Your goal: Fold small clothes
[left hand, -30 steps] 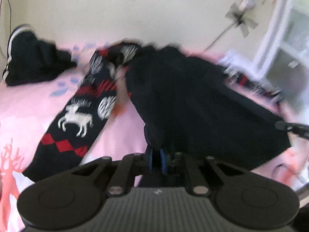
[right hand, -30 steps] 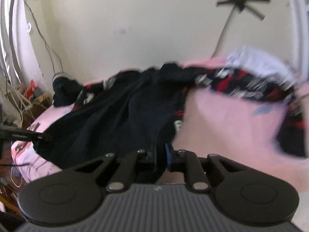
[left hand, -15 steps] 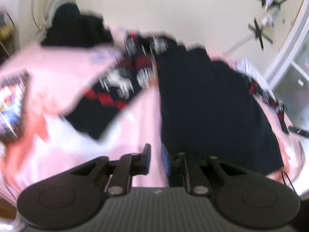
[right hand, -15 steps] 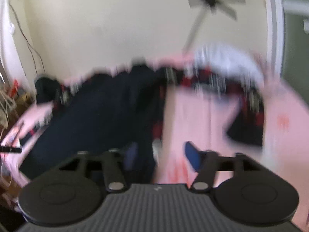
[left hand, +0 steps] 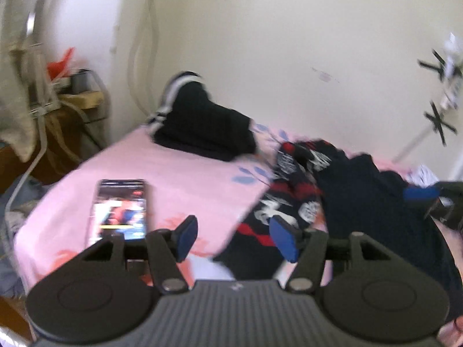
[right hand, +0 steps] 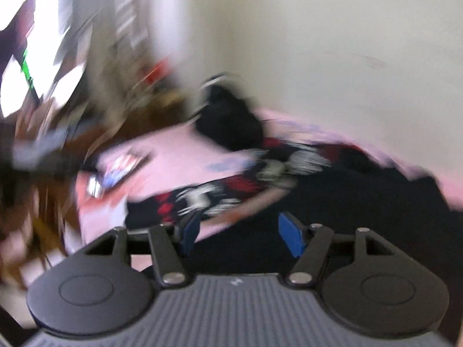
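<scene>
Both tools are hanging with jaws spread wide and gripping nothing: the left tool (left hand: 233, 238), the right tool (right hand: 241, 232). The patterned sweater (left hand: 292, 199) is lying on the pink bed (left hand: 185, 170), its sleeve trailing toward the phone (left hand: 121, 209). A hasty sleeve grab risks dragging that phone or bunching the dark body panel (left hand: 373, 202).

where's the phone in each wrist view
Left wrist: the phone lies lit, screen up, on the pink sheet, lower left, just beyond the left gripper.
Right wrist: blurred, the same phone shows at left of centre on the sheet's near-left part.
Shared landmark: the black folded garment against the wall, seen in the right view at, beyond the phone and to its right.
</scene>
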A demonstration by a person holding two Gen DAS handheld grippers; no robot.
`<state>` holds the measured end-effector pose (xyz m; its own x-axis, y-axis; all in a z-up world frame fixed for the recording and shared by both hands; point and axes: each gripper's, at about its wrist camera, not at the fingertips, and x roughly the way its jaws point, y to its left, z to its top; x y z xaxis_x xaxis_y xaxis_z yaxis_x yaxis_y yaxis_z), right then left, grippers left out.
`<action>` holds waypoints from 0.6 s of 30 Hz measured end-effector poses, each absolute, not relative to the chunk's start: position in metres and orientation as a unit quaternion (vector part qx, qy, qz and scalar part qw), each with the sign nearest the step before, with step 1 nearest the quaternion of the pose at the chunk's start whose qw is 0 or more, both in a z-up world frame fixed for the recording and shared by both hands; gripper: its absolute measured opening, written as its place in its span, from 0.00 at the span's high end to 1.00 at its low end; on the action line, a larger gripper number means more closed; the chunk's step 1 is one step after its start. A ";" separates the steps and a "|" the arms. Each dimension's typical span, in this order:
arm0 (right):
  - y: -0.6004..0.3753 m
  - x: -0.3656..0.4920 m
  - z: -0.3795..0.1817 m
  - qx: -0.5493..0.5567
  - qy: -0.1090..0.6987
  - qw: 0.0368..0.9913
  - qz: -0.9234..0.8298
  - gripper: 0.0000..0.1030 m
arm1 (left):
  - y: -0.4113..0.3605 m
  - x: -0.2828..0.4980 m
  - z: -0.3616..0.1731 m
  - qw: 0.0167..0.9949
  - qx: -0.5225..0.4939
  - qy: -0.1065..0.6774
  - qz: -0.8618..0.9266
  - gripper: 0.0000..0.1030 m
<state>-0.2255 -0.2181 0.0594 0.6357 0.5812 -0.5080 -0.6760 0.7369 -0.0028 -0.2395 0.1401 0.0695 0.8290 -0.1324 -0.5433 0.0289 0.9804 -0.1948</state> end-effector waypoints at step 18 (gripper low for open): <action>-0.047 -0.143 0.125 -0.161 0.178 0.872 0.426 1.00 | 0.217 -0.258 0.076 0.950 -0.172 0.256 0.039 0.44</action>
